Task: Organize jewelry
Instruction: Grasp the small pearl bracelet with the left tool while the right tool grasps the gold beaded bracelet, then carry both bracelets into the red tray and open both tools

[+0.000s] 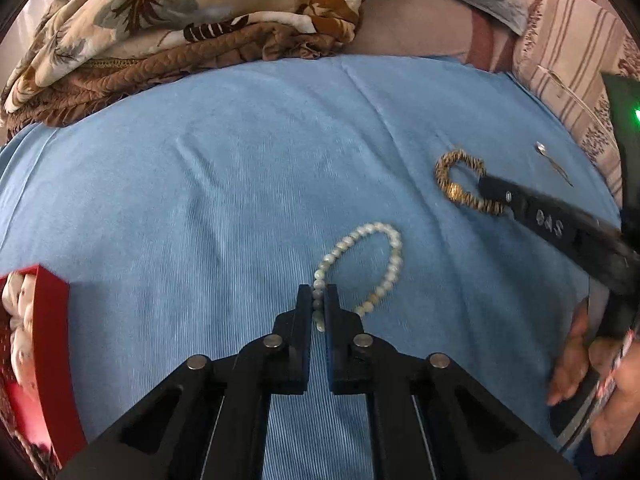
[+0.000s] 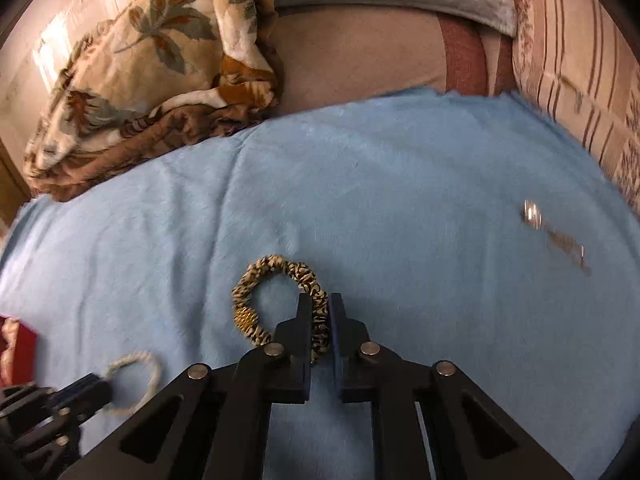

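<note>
A pearl bead bracelet [image 1: 384,256] lies on the blue cloth [image 1: 240,160]. My left gripper [image 1: 318,294] is shut on its near left side, with beads pinched between the pads. The right wrist view shows the same bracelet [image 2: 148,376] and left gripper [image 2: 100,394] at lower left. A gold-and-black patterned bracelet [image 2: 256,276] with a gold bead lies further right. My right gripper [image 2: 320,300] is shut on its right side. In the left wrist view this gold-and-black bracelet [image 1: 444,172] has the right gripper [image 1: 486,182] clamped on its edge.
A small silver piece with a thin chain [image 2: 552,232] lies on the cloth at the right. A red box [image 1: 44,320] with pale lining stands at the left edge. A leaf-print blanket [image 2: 140,60] is heaped at the back left, with a striped pillow [image 2: 580,60] at the right. A person's hand [image 1: 576,360] shows at lower right.
</note>
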Available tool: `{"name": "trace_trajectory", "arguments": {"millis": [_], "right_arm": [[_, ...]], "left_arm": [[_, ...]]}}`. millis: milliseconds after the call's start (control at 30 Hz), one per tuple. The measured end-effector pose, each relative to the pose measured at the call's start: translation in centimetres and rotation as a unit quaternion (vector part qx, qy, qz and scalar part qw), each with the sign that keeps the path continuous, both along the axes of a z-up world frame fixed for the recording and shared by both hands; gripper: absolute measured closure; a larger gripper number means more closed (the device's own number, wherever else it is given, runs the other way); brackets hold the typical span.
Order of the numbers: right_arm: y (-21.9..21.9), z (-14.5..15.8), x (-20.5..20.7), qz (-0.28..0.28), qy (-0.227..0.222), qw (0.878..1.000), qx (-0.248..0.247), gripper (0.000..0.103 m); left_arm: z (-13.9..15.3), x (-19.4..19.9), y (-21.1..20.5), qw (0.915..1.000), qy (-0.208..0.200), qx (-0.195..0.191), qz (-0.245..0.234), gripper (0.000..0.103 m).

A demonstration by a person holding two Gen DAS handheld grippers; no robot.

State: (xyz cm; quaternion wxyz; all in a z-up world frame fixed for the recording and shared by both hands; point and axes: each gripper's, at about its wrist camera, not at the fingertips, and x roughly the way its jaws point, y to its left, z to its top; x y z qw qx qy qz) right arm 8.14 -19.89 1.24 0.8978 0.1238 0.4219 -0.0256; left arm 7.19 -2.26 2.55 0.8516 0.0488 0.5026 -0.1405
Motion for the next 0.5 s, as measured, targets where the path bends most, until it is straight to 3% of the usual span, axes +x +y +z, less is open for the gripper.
{"name": "trace_trajectory", "arguments": {"millis": [233, 500], "right_arm": [[1.0, 0.5, -7.3, 0.011, 0.002, 0.998, 0.057, 0.095], [4.2, 2.3, -14.6, 0.026, -0.03, 0.998, 0.057, 0.095]], "left_arm": [[3.2, -5.4, 2.5, 0.9993, -0.017, -0.032, -0.002, 0.098], [8.4, -12.3, 6.1, 0.9956, -0.058, -0.071, -0.016, 0.098]]}}
